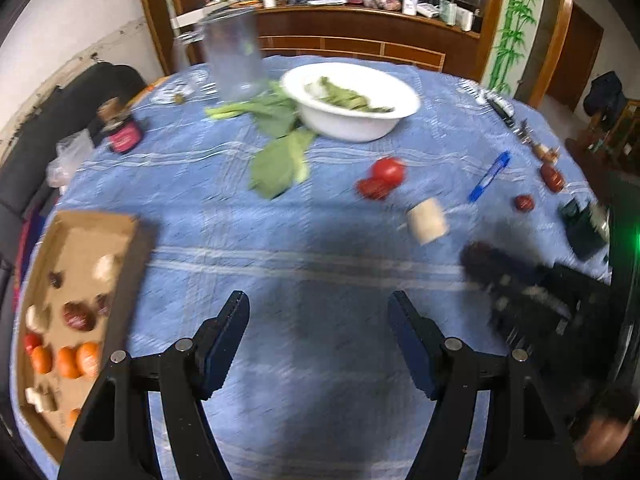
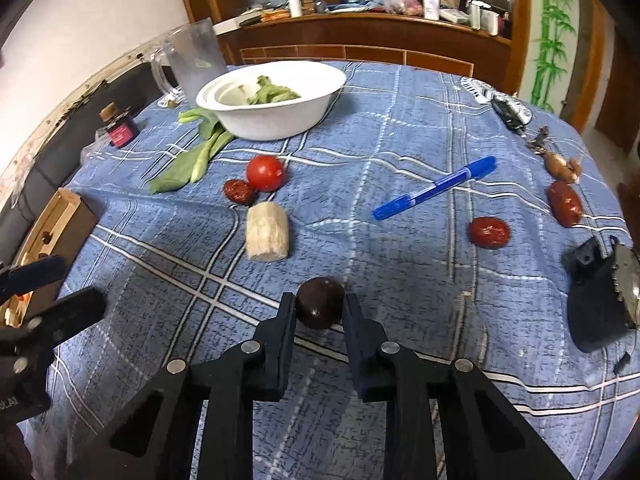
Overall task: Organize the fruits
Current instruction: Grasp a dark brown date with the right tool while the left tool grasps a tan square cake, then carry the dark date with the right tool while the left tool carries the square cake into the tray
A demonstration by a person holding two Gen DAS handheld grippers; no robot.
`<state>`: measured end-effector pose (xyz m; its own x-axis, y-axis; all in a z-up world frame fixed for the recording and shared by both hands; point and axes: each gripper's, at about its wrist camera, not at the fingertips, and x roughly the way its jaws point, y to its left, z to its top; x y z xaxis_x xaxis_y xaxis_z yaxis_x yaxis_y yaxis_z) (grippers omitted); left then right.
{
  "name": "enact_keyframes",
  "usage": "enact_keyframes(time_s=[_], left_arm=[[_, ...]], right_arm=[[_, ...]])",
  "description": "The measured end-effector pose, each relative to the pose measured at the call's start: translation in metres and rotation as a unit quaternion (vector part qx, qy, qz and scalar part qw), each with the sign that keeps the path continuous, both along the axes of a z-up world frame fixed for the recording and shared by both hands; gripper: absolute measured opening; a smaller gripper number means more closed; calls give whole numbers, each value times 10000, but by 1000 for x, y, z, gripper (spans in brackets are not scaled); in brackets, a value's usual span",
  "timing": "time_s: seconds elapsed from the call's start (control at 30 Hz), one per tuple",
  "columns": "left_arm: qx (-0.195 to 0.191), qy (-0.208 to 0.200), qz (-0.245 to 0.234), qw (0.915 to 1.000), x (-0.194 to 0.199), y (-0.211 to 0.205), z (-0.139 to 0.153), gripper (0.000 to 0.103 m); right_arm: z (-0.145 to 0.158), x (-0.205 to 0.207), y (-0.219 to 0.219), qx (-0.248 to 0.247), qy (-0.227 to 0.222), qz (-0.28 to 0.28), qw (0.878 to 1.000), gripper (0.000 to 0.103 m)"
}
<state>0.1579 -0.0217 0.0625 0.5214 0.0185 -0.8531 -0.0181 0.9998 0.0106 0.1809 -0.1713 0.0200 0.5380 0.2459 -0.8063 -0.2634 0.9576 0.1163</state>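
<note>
Several fruits already lie in the cardboard box (image 1: pixel 80 264) at the table's (image 2: pixel 400 128) left edge. The right tool (image 2: pixel 320 312) grasps a dark round fruit (image 2: pixel 320 307) on the cloth; the left tool (image 1: pixel 318 336) hangs released, and a tomato (image 2: pixel 265 173) and red dates wait

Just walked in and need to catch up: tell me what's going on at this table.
A person is sorting fruit with a handheld gripper in each hand. The right gripper is closed on a dark round fruit just above the blue tablecloth. The left gripper is open and empty, near the cardboard box that already holds oranges and other pieces. A tomato, red dates and a blue marker are on the cloth.
</note>
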Motion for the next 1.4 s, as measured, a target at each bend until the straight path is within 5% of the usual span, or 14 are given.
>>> enact_keyframes(time_s=[0.37, 0.43, 0.5, 0.6, 1.03, 1.4], left_arm=[[-413, 214, 230, 9987, 70, -61, -34, 70], [-535, 296, 259, 9978, 75, -59, -44, 42], [-581, 142, 168, 9981, 74, -57, -44, 25], [-783, 150, 91, 9968, 69, -46, -44, 25], [-987, -213, -491, 9937, -51, 24, -3, 25], [-957, -425, -198, 9943, -149, 113, 22, 26]], right_arm=[[12, -33, -48, 169, -98, -186, 9996, 25], [12, -36, -52, 195, -106, -236, 9995, 25], [14, -40, -54, 188, -156, -277, 9993, 25], [17, -45, -54, 132, -219, -307, 9992, 25], [37, -102, -35, -151, -381, -414, 9983, 25], [42, -154, 14, -58, -256, -372, 9990, 25]])
